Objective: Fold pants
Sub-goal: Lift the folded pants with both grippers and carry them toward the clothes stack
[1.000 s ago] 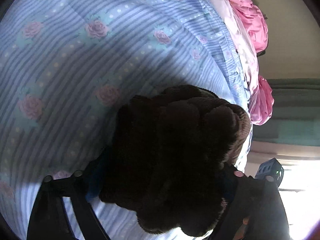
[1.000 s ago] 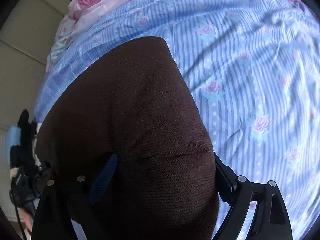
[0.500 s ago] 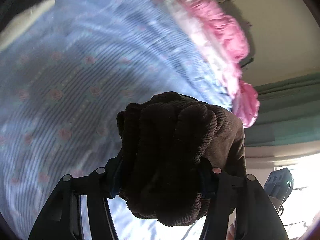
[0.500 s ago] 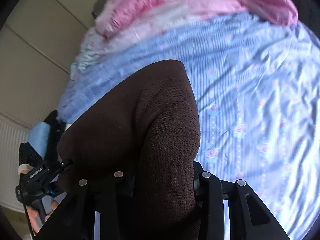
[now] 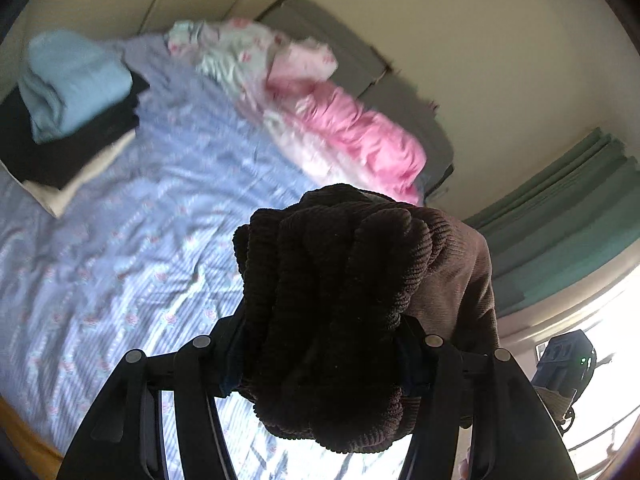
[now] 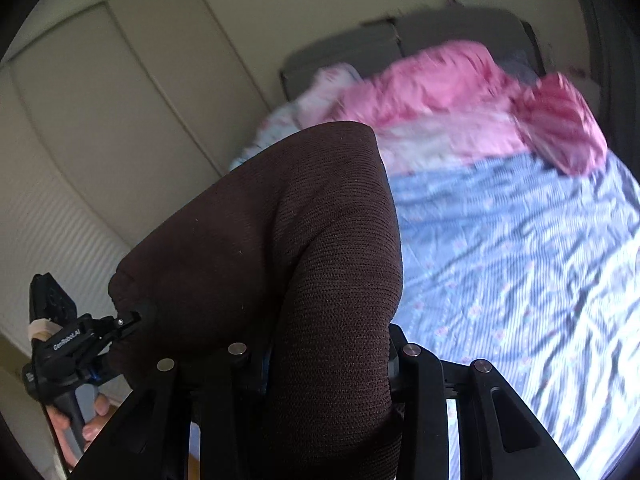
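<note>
A: Left wrist view first: where are the brown pants (image 5: pixel 340 300)?
B: Centre of the frame, bunched into thick ribbed folds. The left gripper (image 5: pixel 320 360) has just closed its jaws on that wad and pinches it from both sides, held up above the striped floral bedsheet (image 5: pixel 140 240).
A: And the right wrist view?
B: The right gripper (image 6: pixel 324 356) has also just closed and clamps a smooth stretch of the same cloth, which rises from the lower centre and arches toward the lower left, where the other gripper (image 6: pixel 120 324) grips it. A hand (image 6: pixel 76 424) holds that tool's handle at the bottom left edge.
A: Anything else on the bed?
B: A pink blanket (image 5: pixel 360 132) lies crumpled at upper centre, near the headboard (image 5: pixel 340 44). A light blue folded garment (image 5: pixel 72 84) rests on a dark stack (image 5: pixel 60 152) at the upper left. Green curtains (image 5: pixel 568 208) hang at the right.
</note>
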Tool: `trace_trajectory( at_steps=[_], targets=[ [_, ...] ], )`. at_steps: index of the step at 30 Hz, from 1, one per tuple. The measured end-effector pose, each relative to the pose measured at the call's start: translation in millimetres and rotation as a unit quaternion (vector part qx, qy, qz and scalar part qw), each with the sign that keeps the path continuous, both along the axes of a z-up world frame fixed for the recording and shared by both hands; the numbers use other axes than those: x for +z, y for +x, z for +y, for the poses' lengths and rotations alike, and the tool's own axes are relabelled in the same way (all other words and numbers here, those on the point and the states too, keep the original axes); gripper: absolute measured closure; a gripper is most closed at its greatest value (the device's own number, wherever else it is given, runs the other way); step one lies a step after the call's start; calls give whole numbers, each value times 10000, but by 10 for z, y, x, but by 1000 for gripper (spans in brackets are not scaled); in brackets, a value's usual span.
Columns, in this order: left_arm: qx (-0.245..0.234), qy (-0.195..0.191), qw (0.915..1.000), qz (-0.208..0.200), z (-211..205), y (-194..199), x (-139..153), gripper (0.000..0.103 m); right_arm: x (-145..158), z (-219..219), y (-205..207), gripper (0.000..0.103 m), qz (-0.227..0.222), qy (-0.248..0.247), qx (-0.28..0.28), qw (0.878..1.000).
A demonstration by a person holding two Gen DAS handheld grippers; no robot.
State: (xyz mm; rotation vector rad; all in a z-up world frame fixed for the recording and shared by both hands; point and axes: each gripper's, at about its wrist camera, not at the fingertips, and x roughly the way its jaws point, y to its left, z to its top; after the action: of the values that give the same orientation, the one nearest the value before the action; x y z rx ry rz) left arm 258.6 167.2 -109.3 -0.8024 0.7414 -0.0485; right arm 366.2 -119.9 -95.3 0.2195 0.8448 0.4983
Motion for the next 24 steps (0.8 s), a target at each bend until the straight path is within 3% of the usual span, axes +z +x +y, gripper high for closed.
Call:
trace_trajectory(
  at_steps=[6, 12, 18, 24],
  targets=[
    [82, 290, 9989, -364, 129, -385, 435, 46, 398, 117, -371, 66, -400, 252, 114, 9988],
    [229, 476, 9967, -611, 553, -716, 686, 46, 584, 493, -565, 66, -587, 361, 287, 9972],
    [165, 534, 9962, -665, 1310, -888, 697, 46, 625, 1109, -746, 66, -736, 405, 295, 9960],
    [-451, 768, 9951, -427, 2302, -795, 660, 46, 449, 1948, -896, 66, -597, 672, -173, 9958]
  ],
)
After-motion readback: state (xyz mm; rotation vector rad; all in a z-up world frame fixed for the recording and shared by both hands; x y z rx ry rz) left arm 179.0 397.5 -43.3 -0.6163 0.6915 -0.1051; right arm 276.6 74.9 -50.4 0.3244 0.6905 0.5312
